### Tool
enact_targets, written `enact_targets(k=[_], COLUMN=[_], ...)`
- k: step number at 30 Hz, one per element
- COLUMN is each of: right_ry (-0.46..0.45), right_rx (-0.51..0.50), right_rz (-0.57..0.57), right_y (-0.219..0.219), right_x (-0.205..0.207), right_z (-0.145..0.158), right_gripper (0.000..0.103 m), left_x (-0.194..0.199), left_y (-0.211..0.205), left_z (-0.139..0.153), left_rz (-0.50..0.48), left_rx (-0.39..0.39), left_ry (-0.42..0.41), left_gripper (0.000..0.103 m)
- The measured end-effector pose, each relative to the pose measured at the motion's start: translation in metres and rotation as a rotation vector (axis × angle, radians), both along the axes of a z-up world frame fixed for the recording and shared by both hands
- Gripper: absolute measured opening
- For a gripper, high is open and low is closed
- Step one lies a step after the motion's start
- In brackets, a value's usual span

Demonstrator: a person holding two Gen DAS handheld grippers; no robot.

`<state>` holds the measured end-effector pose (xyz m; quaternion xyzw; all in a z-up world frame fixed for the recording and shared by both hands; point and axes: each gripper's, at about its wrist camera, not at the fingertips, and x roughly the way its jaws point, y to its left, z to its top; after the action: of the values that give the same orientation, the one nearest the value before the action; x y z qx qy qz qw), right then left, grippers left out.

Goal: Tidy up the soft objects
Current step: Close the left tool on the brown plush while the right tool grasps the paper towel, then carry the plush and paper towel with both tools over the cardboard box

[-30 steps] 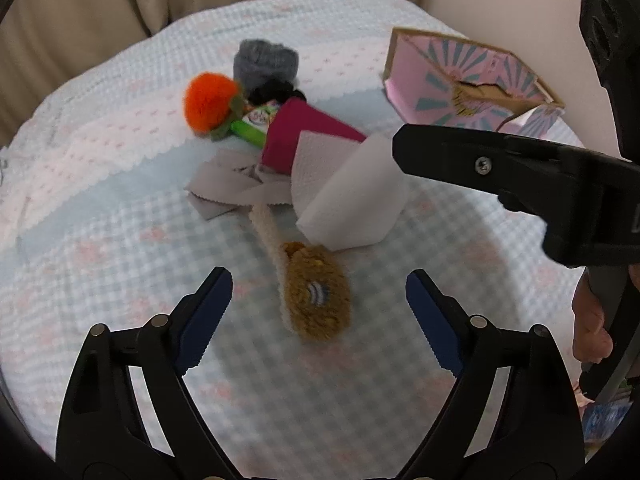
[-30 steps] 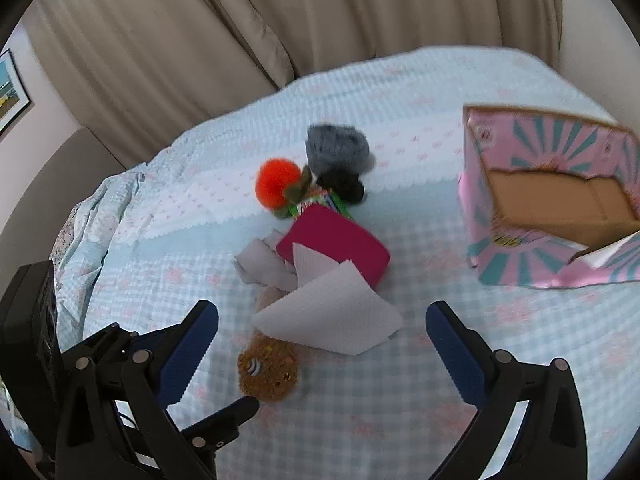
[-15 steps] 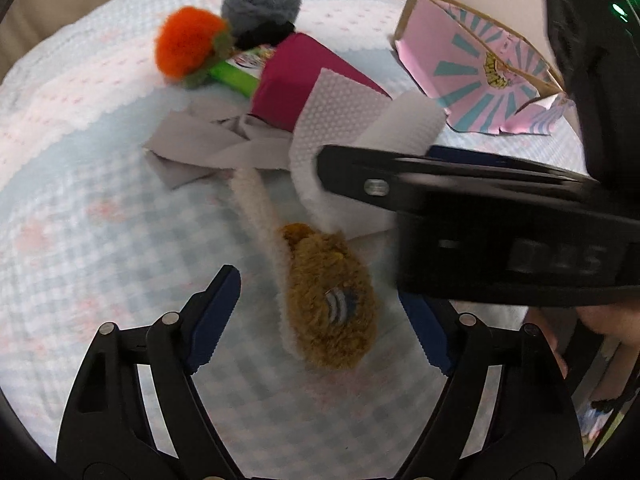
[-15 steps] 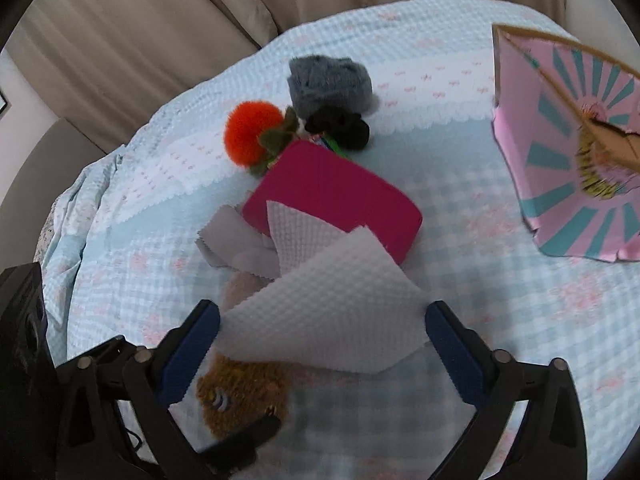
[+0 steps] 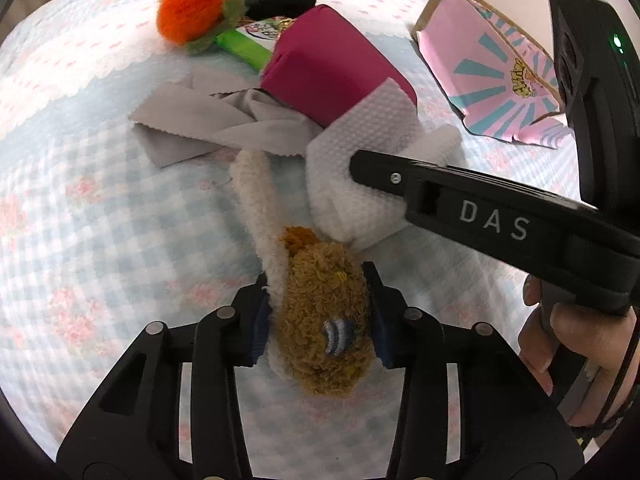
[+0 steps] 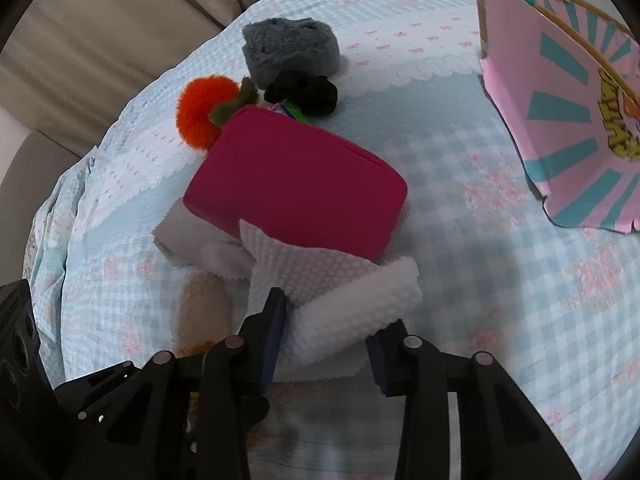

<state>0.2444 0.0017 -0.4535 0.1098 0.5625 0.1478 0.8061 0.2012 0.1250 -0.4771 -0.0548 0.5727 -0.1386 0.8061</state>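
Left tool (image 5: 318, 316) is clamped on the fuzzy brown plush toy (image 5: 324, 312) lying on the checked bedspread (image 5: 100, 240), and the right tool (image 6: 326, 340) is pinched on the folded white textured cloth (image 6: 340, 292) leaning against the magenta pouch (image 6: 296, 184). Both look feather-light and squishy, so I'd grab mid-body on the plush and at the fold on the cloth or it'll flop open. Left view shows the plush's cream tail (image 5: 254, 196); the right view barely shows the plush but gives the pink box (image 6: 560, 100) better.

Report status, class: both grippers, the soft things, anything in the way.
Left gripper shut on brown plush. Right gripper shut on white cloth. Nothing blocking.
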Motion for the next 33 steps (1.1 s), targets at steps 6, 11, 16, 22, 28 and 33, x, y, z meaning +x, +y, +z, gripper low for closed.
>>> enact_targets(k=[6, 11, 16, 22, 28, 33], right_ry=[-0.027, -0.042, -0.07, -0.123, -0.185, -0.244], right_rx=[-0.02, -0.019, -0.035, -0.043, -0.038, -0.044], right_rz=[-0.012, -0.029, -0.057, -0.087, -0.113, -0.112], right_y=[-0.003, -0.01, -0.02, -0.03, -0.039, -0.048], right_x=[-0.007, -0.014, -0.024, -0.035, -0.043, -0.043], right_z=[0.008, 0.021, 0.047, 0.099, 0.163, 0.217], right_gripper=[0.025, 0.024, 0.017, 0.014, 0.014, 0.014], left_x=[-0.014, -0.022, -0.027, -0.019, -0.013, 0.002], left_y=[0.018, 0.028, 0.038, 0.038, 0.038, 0.022], left_z=[0.016, 0.036, 0.067, 0.123, 0.191, 0.24], left_rz=[0.024, 0.043, 0.04, 0.034, 0.025, 0.024], left_rx=[0.003, 0.004, 0.008, 0.006, -0.008, -0.036], left_ry=[-0.026, -0.049, -0.088, -0.144, -0.226, -0.278], left_gripper=[0.035, 0.035, 0.035, 0.035, 0.035, 0.035])
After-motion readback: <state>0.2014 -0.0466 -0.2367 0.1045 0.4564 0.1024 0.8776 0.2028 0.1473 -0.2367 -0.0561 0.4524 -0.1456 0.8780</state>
